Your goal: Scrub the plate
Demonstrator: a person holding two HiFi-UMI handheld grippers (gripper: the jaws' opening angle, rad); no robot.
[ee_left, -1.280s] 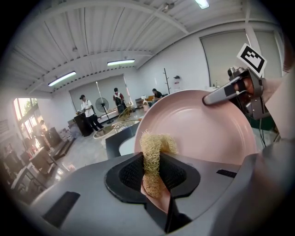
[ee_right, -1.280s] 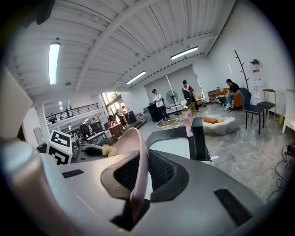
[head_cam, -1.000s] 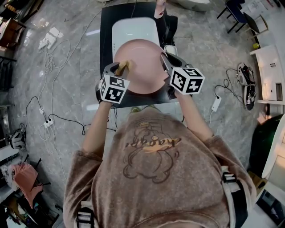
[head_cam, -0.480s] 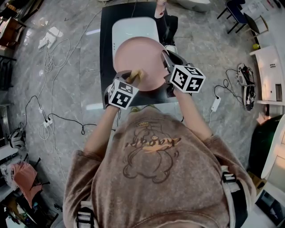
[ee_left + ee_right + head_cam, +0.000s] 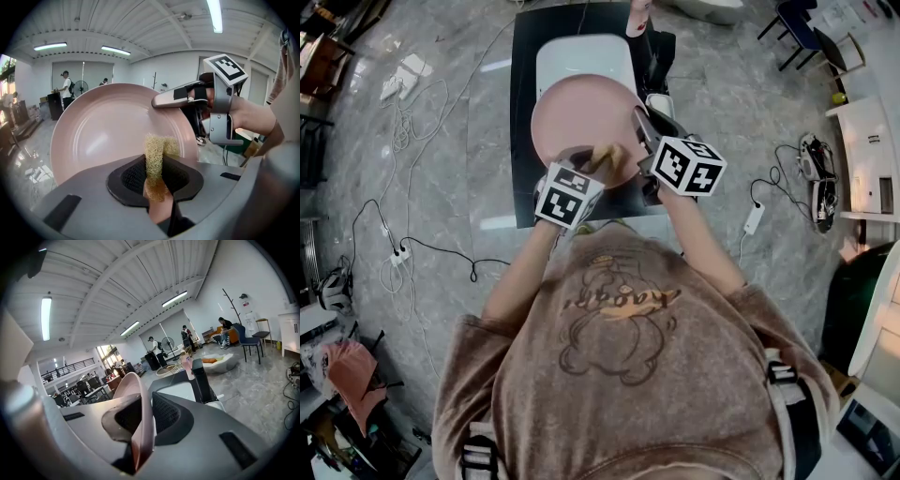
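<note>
Presently my right hand-held gripper (image 5: 639,127) clamps the pink plate (image 5: 577,112) by its right edge, holding it tilted over the dark surface (image 5: 523,141). My left hand-held gripper (image 5: 157,180), just beside it, pinches a straw-coloured scrubber (image 5: 155,150) against the plate's near-right face; the left and far rim stand free.

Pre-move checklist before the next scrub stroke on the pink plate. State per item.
1. Right gripper shut on the plate rim: ok.
2. Left gripper shut on the scrubber: ok.
3. Scrubber tip pressed on the plate face: cannot tell. It overlaps the face in the left gripper view, but contact is not shown.
4. Plate tilted, face toward the left gripper: ok.
5. Plate above the dark table, partly over the white basin: ok.
6. Scrubber apart from the right gripper: ok, though near.
</note>
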